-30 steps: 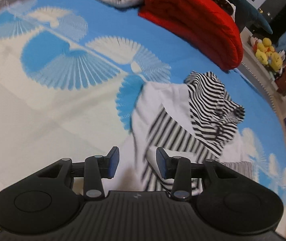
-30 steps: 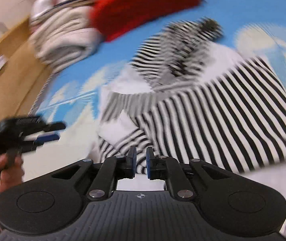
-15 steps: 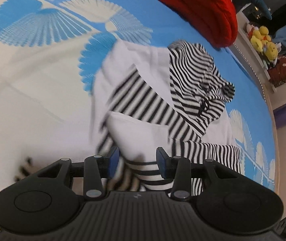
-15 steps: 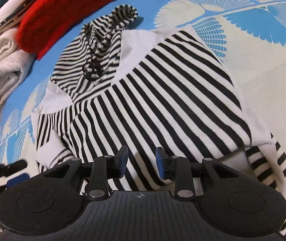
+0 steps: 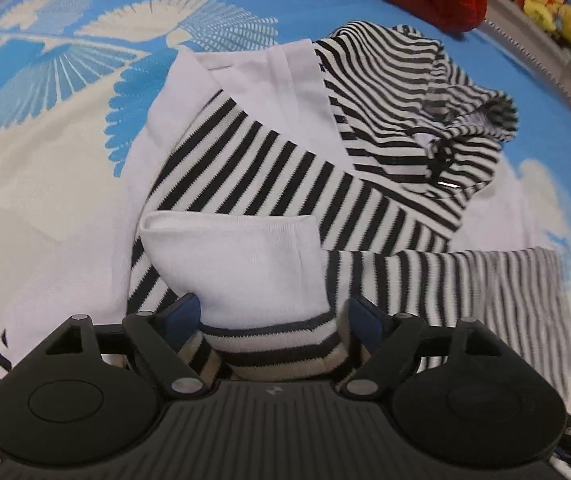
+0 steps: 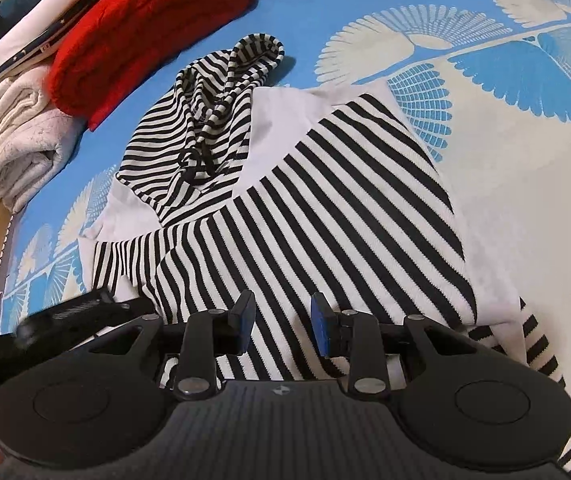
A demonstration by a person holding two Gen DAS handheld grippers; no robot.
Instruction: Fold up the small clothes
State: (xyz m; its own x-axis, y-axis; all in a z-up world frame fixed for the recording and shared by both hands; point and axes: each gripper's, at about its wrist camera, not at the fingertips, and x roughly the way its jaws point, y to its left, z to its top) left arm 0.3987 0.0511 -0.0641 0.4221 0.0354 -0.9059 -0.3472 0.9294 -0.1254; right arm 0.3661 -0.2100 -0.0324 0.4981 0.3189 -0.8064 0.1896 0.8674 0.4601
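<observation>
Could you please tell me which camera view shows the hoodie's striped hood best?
The right wrist view: the striped hood lies whole and sharp there, drawstring visible. The left wrist view shows it too, but squeezed toward the upper right.

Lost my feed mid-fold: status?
Left claw just opened, straddling sleeve cuff. Right claw open over striped hoodie. Nothing in the way.

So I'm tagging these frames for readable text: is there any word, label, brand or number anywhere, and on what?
No readable words or numbers.
Small round emblem on the left gripper body: a symbol, no letters.
Same emblem on the right gripper body.
Marks on the dark strap by the red knit: too small to read.
</observation>
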